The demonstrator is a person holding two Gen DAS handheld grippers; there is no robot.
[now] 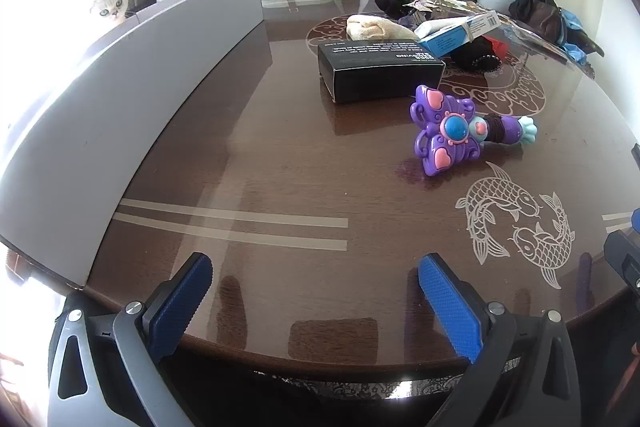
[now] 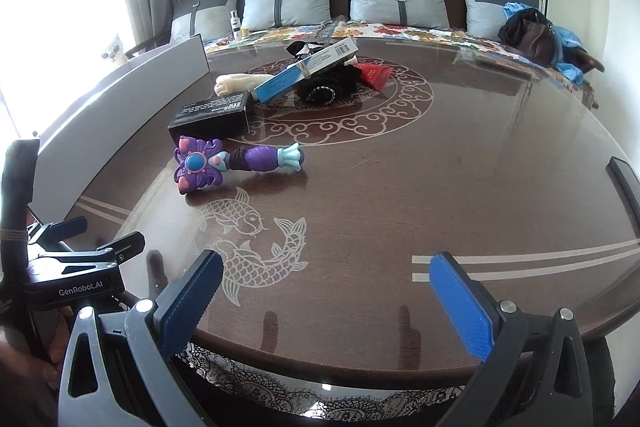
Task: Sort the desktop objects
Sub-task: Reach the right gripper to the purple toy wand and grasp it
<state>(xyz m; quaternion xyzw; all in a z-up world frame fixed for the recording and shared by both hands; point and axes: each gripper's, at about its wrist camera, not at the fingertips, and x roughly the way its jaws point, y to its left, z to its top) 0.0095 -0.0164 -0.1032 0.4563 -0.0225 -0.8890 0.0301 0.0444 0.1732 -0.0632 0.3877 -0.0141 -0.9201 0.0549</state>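
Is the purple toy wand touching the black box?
Apart. The left wrist view shows bare table between the purple toy wand and the black box; the right wrist view only overlaps them.

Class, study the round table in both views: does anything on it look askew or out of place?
Yes. The blue and white box is tilted, propped on the dark heap instead of lying flat. The purple toy wand lies apart on its side. Also odd: a cat peers over the grey board.

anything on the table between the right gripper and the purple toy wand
Nothing visible does. Only bare tabletop lies between the open right hand-held gripper and the purple toy wand; the black box sits behind it.
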